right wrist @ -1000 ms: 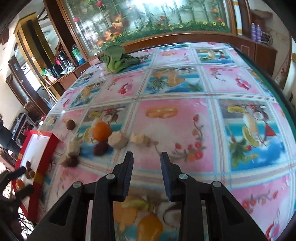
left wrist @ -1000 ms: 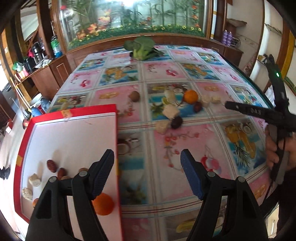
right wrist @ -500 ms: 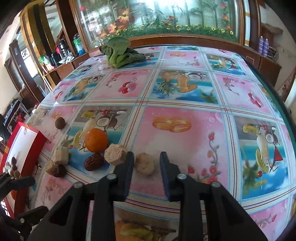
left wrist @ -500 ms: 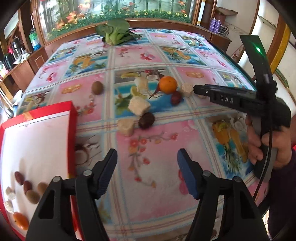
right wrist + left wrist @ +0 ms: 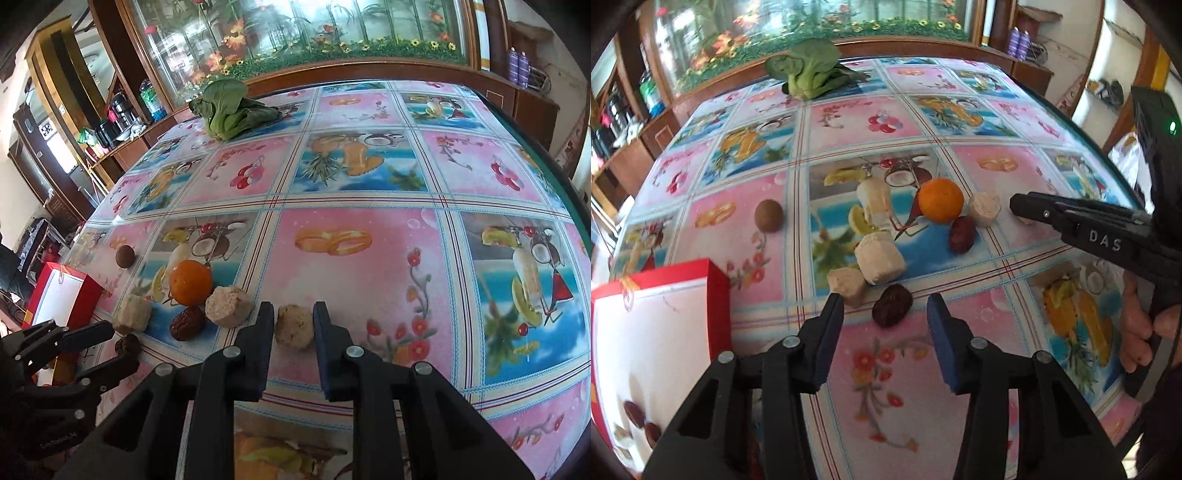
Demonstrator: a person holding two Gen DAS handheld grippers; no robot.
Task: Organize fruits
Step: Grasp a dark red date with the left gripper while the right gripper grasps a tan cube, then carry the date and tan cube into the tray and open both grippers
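Note:
My left gripper is open, its jaws on either side of a dark date on the tablecloth. Beyond it lie beige cake pieces, an orange, another date and a brown round fruit. My right gripper is open with its jaws close around a beige crumbly ball, not pressing it. The orange and a beige cake lie to its left. The red-rimmed white tray at left holds several small fruits.
A green leafy vegetable lies at the table's far side. The table's right edge curves close by. A wooden cabinet with a glass tank stands behind the table. The right gripper's body reaches in from the right in the left wrist view.
My left gripper moved forward from the tray to straddle the dark date. My right gripper advanced until the crumbly ball sits between its jaws.

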